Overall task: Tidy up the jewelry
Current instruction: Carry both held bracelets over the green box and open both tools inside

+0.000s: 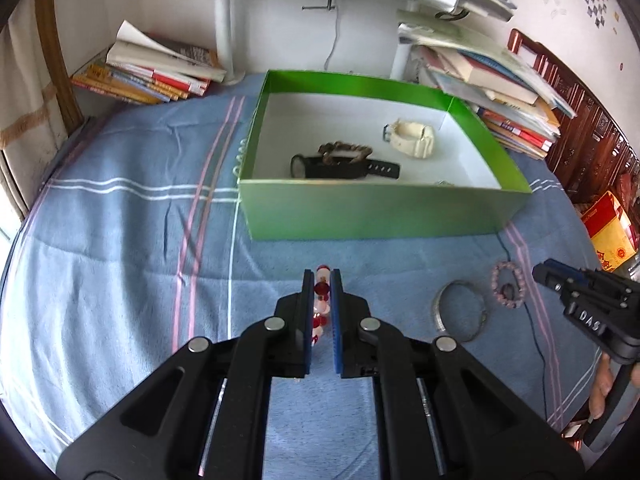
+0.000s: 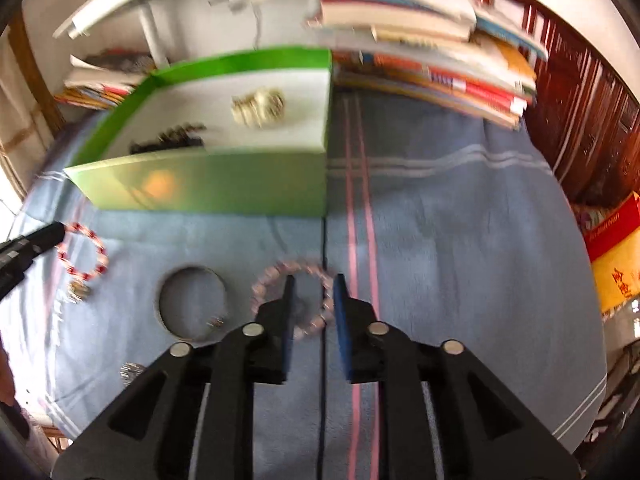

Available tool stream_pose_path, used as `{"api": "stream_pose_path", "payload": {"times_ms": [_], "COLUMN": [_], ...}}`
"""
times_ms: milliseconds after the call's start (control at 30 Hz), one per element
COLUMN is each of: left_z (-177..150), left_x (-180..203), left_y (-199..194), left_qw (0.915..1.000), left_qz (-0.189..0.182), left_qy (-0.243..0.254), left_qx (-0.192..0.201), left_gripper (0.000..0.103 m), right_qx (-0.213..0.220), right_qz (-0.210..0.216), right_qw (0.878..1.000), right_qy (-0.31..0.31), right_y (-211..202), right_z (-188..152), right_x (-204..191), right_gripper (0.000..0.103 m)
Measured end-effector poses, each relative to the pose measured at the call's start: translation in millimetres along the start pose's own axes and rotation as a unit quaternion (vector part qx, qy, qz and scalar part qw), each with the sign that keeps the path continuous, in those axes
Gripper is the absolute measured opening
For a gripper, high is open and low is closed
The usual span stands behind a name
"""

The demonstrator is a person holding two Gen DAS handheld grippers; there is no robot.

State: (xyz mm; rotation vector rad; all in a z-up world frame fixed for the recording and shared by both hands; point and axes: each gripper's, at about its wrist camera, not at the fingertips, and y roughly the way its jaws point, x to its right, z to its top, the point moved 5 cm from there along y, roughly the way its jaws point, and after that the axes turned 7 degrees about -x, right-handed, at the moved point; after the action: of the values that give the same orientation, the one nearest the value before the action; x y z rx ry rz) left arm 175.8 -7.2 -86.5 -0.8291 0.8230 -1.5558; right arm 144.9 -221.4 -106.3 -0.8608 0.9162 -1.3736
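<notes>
My left gripper point(image 1: 322, 274) is shut on a red and white bead bracelet point(image 1: 320, 290), held above the blue striped cloth. The right wrist view shows that bracelet point(image 2: 82, 254) hanging from the left gripper point(image 2: 52, 232). A pink bead bracelet point(image 2: 276, 272) lies on the cloth; my right gripper point(image 2: 315, 280) stands open over it, one finger inside the ring, one outside, pads not pressing. A silver bangle point(image 2: 192, 304) lies to its left. The green box point(image 1: 380, 212) holds a black watch point(image 1: 344, 168), a brown bead bracelet point(image 1: 346, 148) and a white watch point(image 1: 412, 138).
Stacks of books point(image 1: 148, 76) lie behind the box at left and at right point(image 1: 500, 88). A white desk leg point(image 1: 224, 24) stands at the back. A thin dark cable point(image 1: 536, 344) runs over the cloth. A small silvery piece point(image 2: 132, 372) lies near the front edge.
</notes>
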Motion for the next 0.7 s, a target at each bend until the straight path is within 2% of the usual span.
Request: {"api": "stream_pose_path", "payload": {"times_ms": [233,333,400,567,700], "left_z": [-3.2,-3.4,-2.4,5.5,18.9], "left_x": [-0.3,-1.0,-1.0,-0.2,3.5], "left_y": [7.9,10.7,9.8,-2.9,-20.0], "left_qw": [0.9999,0.9999,0.9999,1.0,0.9996], "left_qz": [0.001,0.002,0.003,0.002,-0.005], "left_qy": [0.002,0.002,0.002,0.008,0.019], "left_qx": [-0.01,-0.015,-0.014,-0.001,0.019], "left_gripper": [0.008,0.008,0.008,0.008,0.008], "right_qx": [-0.028,-0.029,-0.029,0.003,0.049], "right_qz": [0.0,0.006,0.023,0.044,0.052], "right_qw": [1.0,1.0,0.999,0.999,0.997], "right_qy": [0.004,-0.003,0.001,-0.008,-0.033], "right_y": [28.9,30.8,28.8,-1.1,-38.7], "right_z": [-3.0,-2.5,-0.8,9.4,24.6], "right_x": [1.9,-1.7,-3.2,-10.3,-22.9], "right_gripper": [0.019,0.008,0.008,0.008,0.008]}}
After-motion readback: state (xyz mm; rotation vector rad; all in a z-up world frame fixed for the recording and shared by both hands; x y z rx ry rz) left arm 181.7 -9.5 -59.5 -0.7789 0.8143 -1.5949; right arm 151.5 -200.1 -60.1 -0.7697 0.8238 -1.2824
